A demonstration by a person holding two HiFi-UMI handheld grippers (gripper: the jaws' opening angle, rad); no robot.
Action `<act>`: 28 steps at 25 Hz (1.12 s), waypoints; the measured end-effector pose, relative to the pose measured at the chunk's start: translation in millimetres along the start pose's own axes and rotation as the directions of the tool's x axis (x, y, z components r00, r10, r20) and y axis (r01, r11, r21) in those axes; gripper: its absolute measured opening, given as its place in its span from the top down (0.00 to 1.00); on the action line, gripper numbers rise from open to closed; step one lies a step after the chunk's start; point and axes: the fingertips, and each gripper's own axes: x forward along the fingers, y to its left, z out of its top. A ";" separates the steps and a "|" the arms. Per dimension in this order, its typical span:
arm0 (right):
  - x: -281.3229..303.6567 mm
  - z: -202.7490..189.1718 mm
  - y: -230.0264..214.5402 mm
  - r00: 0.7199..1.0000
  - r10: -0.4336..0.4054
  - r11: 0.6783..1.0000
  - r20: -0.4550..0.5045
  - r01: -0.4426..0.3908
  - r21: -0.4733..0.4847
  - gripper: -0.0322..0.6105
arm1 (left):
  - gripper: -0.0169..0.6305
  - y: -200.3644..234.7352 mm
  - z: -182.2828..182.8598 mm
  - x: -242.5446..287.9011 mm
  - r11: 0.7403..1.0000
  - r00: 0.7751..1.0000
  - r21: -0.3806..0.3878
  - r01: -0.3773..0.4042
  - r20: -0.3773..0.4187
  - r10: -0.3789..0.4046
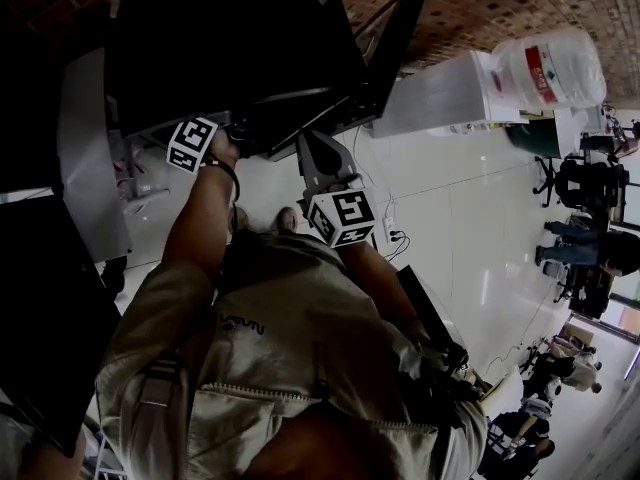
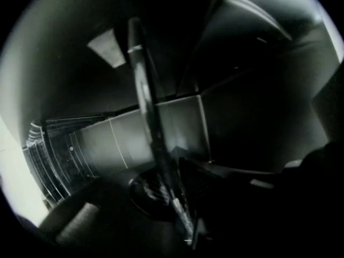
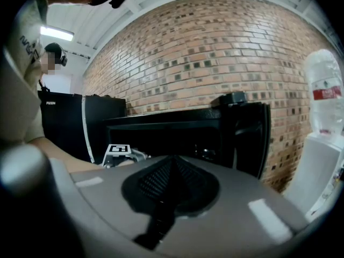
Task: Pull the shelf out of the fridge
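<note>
Head view, at the left: the left gripper [image 1: 232, 133] is reached into the dark fridge [image 1: 230, 38]. Its jaws are clamped on the thin shelf [image 2: 146, 112], seen edge-on between them inside the fridge. Further right, the right gripper [image 1: 312, 153] is held outside, jaws pressed together on nothing, apart from the shelf.

Shelf [image 2: 146, 106] blurred, dim — water bottle [image 3: 324, 90] edge-cropped.

The brick wall [image 3: 215, 52] is rough and matt, the tiled floor [image 1: 470, 228] smooth and glossy. The shelf [image 2: 146, 112] shows a hard, shiny edge. The water bottle [image 1: 550, 68] is translucent plastic, the jacket [image 1: 290, 338] matt cloth. The right hand-held gripper [image 3: 173, 160] is matt grey plastic with ribbed black pads [image 3: 153, 181].
</note>
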 end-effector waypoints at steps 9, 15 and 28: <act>-5.6 -2.0 6.6 1.000 0.004 1.000 0.007 -0.004 0.008 0.95 | 0.95 -15.9 -0.4 -16.4 0.996 0.999 -0.077 0.040 0.037 -0.037; -14.7 -2.7 7.3 1.000 -0.007 1.000 0.013 0.007 0.024 0.95 | 0.95 -16.7 -4.4 -31.1 0.993 0.998 -0.103 0.052 0.031 -0.049; -43.4 -4.2 15.1 0.998 -0.054 0.997 0.033 0.052 0.057 0.95 | 0.95 -20.6 -23.4 -82.3 0.990 0.996 -0.117 0.082 -0.016 -0.085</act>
